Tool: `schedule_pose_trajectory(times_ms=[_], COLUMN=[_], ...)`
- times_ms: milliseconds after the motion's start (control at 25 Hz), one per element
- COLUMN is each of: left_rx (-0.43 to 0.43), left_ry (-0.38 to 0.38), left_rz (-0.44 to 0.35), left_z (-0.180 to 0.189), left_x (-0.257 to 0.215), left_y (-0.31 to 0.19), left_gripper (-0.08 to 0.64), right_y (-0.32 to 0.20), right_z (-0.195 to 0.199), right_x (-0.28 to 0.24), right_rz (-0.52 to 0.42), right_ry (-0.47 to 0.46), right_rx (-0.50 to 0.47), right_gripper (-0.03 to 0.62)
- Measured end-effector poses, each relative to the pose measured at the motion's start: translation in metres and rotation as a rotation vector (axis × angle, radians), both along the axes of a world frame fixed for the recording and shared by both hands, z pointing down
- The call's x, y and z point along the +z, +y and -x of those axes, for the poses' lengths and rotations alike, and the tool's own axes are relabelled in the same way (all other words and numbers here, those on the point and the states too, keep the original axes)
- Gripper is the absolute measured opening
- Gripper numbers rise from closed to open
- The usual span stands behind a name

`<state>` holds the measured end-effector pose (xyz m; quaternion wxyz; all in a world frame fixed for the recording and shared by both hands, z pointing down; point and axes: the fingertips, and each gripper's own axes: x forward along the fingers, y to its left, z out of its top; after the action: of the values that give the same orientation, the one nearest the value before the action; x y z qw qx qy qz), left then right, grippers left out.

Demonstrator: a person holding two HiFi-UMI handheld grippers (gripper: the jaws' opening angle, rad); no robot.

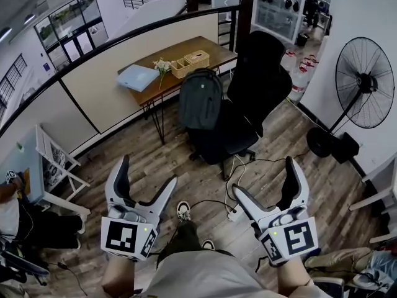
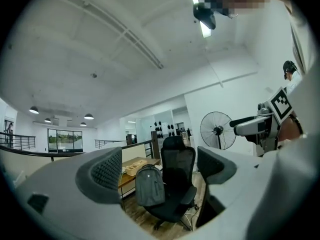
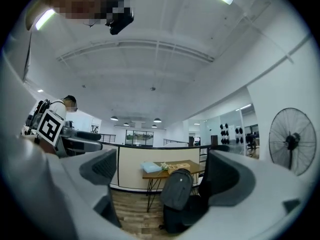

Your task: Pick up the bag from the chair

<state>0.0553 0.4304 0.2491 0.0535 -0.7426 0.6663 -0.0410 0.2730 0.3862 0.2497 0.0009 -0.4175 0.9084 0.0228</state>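
Note:
A dark grey backpack [image 1: 200, 98] stands upright on the seat of a black office chair [image 1: 245, 104], leaning against its left side. The same bag [image 2: 149, 185] shows between my left gripper's jaws at a distance, and the bag [image 3: 176, 189] shows likewise in the right gripper view. My left gripper [image 1: 147, 174] is open and empty, low at the left. Open and empty too, my right gripper [image 1: 265, 176] is held low at the right. Both are well short of the chair, over the wooden floor.
A wooden desk [image 1: 180, 67] with a tray, flowers and a blue folder stands behind the chair by the railing. A standing fan [image 1: 363, 85] is at the right. Cables and a power strip [image 1: 236, 213] lie on the floor by my feet. A white rack [image 1: 56, 166] stands left.

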Motion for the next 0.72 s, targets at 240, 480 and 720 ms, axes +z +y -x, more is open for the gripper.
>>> schedule_pose_trajectory(times_ms=[240,480,720], left_rx=[0.012,0.033,0.076], left_ry=[-0.001,-0.005,-0.004], left_rz=[0.016,0.020,0.032], left_z=[0.023,0.055,0.099], left_x=[0.007,0.004,0.002], left_y=[-0.039,-0.096,-0.167], left_gripper=[0.448,0.448,0.448], right_y=[-0.042,-0.096,-0.157], right_z=[0.025,0.056,0.095], right_x=[0.006,0.005,0.007], right_rz=[0.003,0.018,0.051], right_ry=[0.028,0.031,0.023], right_rx=[0.012,0.024,0.070], right_gripper=[0.572,0.572,0.571])
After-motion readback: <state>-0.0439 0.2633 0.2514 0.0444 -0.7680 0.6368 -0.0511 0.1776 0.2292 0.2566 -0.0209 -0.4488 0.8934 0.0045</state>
